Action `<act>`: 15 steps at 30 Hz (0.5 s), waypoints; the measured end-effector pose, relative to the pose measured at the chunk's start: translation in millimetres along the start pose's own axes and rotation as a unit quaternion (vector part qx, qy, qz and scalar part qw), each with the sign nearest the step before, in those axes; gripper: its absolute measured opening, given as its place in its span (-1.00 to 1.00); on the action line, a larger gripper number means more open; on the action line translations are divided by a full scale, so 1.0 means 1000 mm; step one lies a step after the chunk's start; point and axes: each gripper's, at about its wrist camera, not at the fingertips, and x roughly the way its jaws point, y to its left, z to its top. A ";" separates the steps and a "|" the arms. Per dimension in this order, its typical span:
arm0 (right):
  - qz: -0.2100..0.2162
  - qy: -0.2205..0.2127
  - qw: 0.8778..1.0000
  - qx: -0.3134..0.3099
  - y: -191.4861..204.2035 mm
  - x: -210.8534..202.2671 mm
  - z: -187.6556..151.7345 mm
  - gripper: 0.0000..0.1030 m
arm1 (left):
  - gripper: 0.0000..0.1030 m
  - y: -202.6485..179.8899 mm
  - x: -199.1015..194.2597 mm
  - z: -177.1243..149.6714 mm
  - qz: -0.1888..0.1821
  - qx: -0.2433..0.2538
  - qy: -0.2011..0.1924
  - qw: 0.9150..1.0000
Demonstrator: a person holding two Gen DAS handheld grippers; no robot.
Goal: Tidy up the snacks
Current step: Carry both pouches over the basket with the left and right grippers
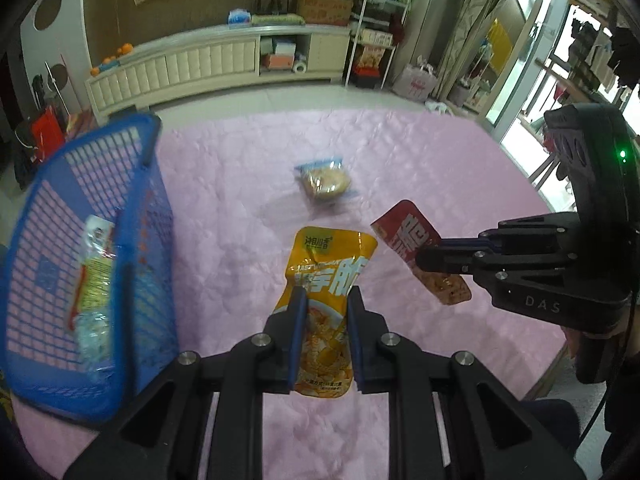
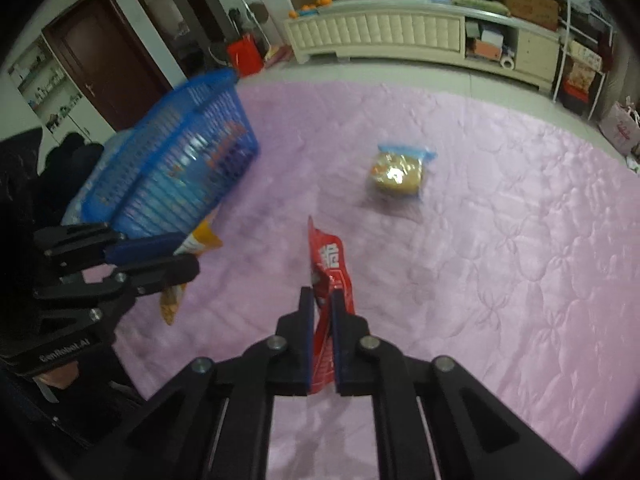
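My left gripper (image 1: 326, 300) is shut on a yellow snack pouch (image 1: 332, 264), held above the pink cloth; from the right wrist view this left gripper (image 2: 188, 258) shows at the left with the yellow pouch (image 2: 200, 242) in it. My right gripper (image 2: 321, 300) is shut on a red snack packet (image 2: 332, 268) that stands on edge between the pads; the left wrist view shows the right gripper (image 1: 426, 254) at the right, gripping the red packet (image 1: 408, 236). A clear bag with a brown pastry (image 1: 326, 182) (image 2: 398, 172) lies on the cloth beyond both.
A blue mesh basket (image 1: 132, 140) (image 2: 208, 88) stands at the left on the pink quilted cloth (image 1: 440, 168), with several wrapped snacks (image 1: 94, 280) inside. Beyond the cloth's far edge are tiled floor and a long cream cabinet (image 1: 200, 64).
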 end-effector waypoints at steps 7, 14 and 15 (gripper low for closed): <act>0.000 -0.041 0.999 -0.009 0.045 -0.046 0.006 -0.81 | -0.64 0.004 -0.063 -0.006 0.012 0.009 -0.049 0.999; 0.009 -0.075 0.997 -0.011 0.082 -0.069 0.013 -0.81 | -0.64 0.021 -0.104 -0.007 0.022 0.009 -0.083 0.996; 0.010 -0.078 0.997 -0.013 0.087 -0.070 0.015 -0.81 | -0.64 0.025 -0.110 -0.008 0.026 0.009 -0.090 0.996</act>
